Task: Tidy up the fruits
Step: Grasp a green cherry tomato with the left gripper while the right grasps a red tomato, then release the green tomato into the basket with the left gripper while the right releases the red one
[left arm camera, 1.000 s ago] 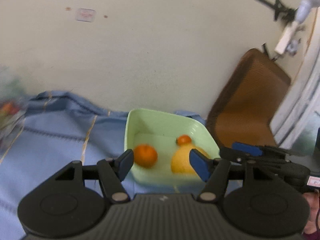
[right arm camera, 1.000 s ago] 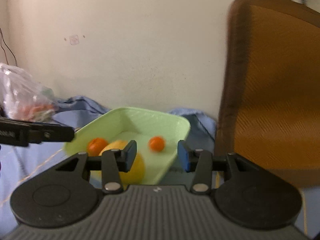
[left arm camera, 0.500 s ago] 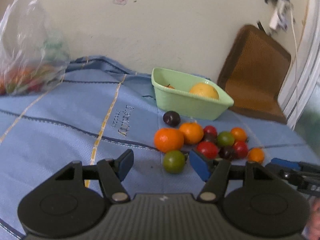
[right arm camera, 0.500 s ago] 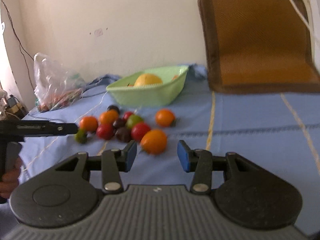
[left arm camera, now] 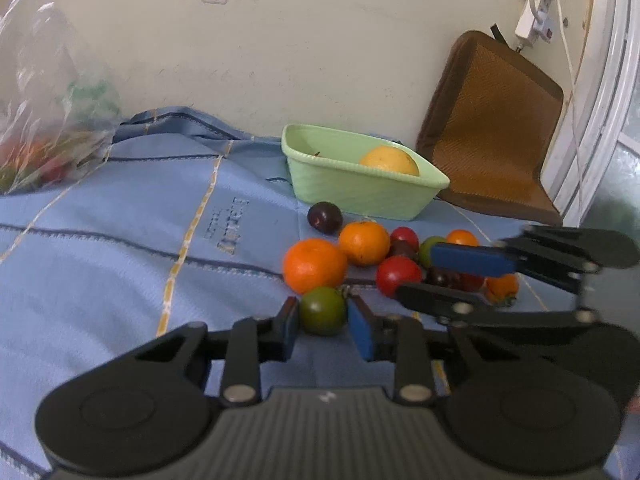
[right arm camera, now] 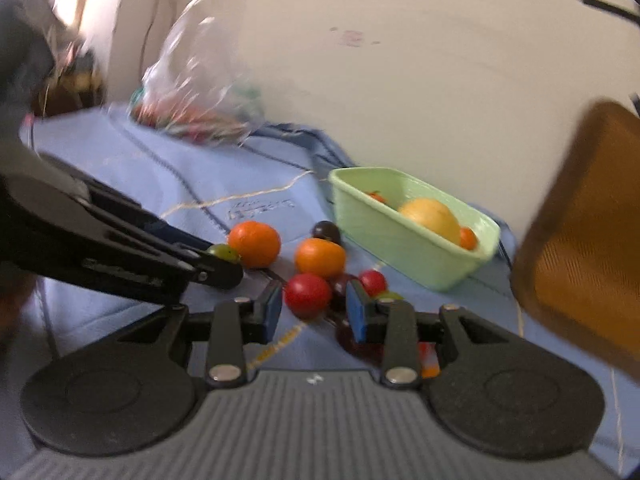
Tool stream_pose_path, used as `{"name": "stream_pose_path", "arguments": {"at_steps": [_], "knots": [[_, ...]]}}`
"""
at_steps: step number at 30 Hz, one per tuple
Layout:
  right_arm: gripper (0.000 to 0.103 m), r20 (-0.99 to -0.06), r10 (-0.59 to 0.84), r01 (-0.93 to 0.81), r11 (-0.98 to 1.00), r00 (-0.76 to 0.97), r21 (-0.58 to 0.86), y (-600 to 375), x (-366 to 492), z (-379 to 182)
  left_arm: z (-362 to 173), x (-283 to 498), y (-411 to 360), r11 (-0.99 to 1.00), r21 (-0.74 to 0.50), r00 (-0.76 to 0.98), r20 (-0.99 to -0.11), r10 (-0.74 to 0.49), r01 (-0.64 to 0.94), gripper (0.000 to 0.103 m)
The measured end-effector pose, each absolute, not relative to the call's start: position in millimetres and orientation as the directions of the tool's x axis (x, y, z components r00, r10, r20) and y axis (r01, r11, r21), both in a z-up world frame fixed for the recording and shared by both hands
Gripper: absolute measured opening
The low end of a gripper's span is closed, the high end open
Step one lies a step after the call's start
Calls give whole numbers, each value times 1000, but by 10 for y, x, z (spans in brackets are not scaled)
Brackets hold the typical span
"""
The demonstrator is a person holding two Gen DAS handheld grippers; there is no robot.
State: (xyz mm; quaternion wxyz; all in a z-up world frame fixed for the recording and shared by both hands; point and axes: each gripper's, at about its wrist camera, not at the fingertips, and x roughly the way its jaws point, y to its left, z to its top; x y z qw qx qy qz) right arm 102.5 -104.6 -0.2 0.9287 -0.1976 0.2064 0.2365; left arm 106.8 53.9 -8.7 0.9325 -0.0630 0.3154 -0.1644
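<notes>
A pile of fruit lies on the blue cloth: two oranges (left arm camera: 315,265) (left arm camera: 363,242), a dark plum (left arm camera: 325,217), red tomatoes (left arm camera: 398,275) and a green tomato (left arm camera: 322,310). My left gripper (left arm camera: 322,322) has its blue pads close on either side of the green tomato, a small gap showing. My right gripper (right arm camera: 313,310) is open around a red tomato (right arm camera: 307,295). The green basket (left arm camera: 360,192) behind the pile holds a large yellow fruit (left arm camera: 389,161) and small orange ones (right arm camera: 467,237).
A clear plastic bag (left arm camera: 44,92) of more fruit sits at the back left by the wall. A brown cushion (left arm camera: 496,120) leans on the wall to the right of the basket. The right gripper's arm (left arm camera: 520,264) reaches across the pile's right side.
Both grippers have come down from the basket to the fruit pile. The left jaws have narrowed around the green tomato; the right gripper has swung left around a red tomato.
</notes>
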Motion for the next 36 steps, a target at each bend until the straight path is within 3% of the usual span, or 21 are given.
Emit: {"name": "stream_pose_path", "arguments": {"at_steps": [4, 5, 6, 23, 26, 32, 36], "knots": [[37, -503, 325, -525, 786, 800, -326, -938, 1122, -121, -104, 1015, 615, 929, -261, 744, -559, -367, 262, 27], [30, -498, 313, -515, 786, 809, -343, -930, 1115, -131, -103, 1007, 624, 928, -266, 744, -557, -369, 262, 27], [30, -491, 304, -506, 787, 817, -354, -928, 1102, -121, -101, 1000, 625, 928, -266, 743, -558, -370, 262, 27], [31, -497, 360, -445, 893, 790, -61, -1533, -212, -124, -94, 98, 152, 849, -253, 646, -559, -520, 465, 27], [31, -493, 358, -429, 903, 793, -33, -1582, -272, -143, -104, -13, 42, 862, -191, 665, -565, -488, 470, 28], [32, -499, 353, -421, 907, 792, -27, -1558, -257, -193, -78, -9, -19, 867, -185, 659, -582, -477, 464, 35], [31, -494, 366, -426, 905, 789, -10, -1577, -250, -209, -73, 3, -63, 871, -172, 663, -585, -467, 461, 30]]}}
